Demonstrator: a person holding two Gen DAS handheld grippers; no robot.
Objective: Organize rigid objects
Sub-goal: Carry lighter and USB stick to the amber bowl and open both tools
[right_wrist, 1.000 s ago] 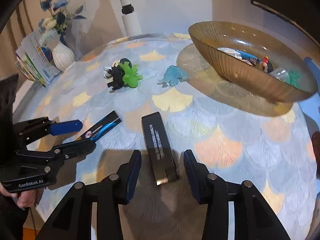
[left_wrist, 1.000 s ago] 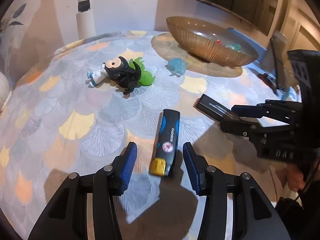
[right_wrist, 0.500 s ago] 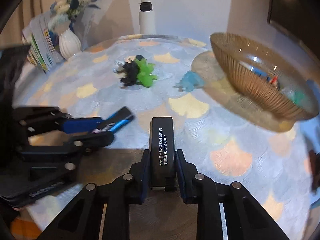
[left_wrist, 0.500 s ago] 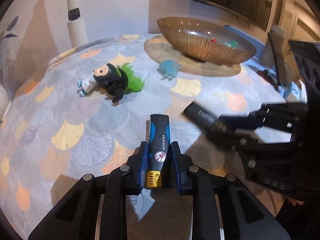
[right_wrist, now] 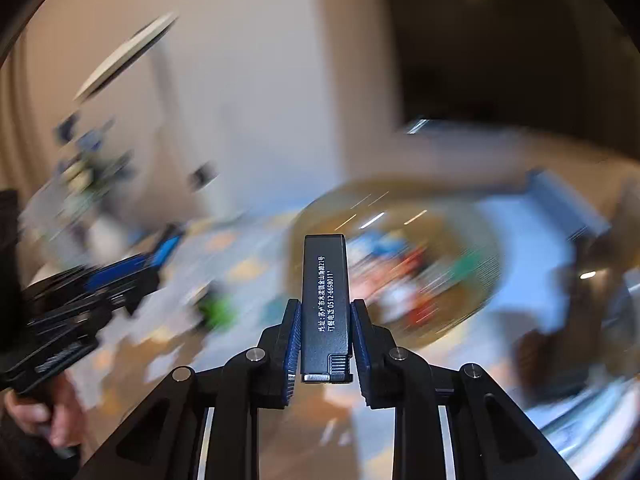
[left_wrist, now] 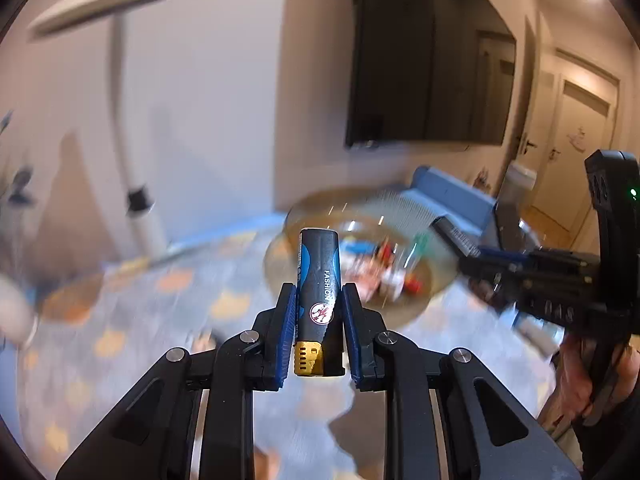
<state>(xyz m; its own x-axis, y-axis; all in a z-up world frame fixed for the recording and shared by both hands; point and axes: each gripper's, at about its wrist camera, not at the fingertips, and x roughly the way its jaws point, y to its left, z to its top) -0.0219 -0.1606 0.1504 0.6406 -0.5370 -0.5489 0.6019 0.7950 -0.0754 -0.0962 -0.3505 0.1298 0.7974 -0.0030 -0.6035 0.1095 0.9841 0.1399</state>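
My left gripper (left_wrist: 319,304) is shut on a black and blue lighter (left_wrist: 320,280) with a gold end, held up in the air. My right gripper (right_wrist: 324,316) is shut on a black lighter (right_wrist: 325,292) with white print, also lifted. An amber glass bowl (left_wrist: 432,280) with several small toys lies just beyond both lighters; it also shows in the right wrist view (right_wrist: 472,312). The right gripper shows at the right of the left wrist view (left_wrist: 480,256); the left gripper shows at the left of the right wrist view (right_wrist: 152,268). Both views are blurred.
A table with a scallop-pattern cloth (left_wrist: 120,320) lies below. A green toy (right_wrist: 218,308) is a blur on it. A white lamp pole (left_wrist: 136,196) stands at the back. A dark screen (left_wrist: 424,64) hangs on the wall.
Both grippers closed on their lighters, then lifted them off the table and tilted up toward the bowl. The views now move fast.
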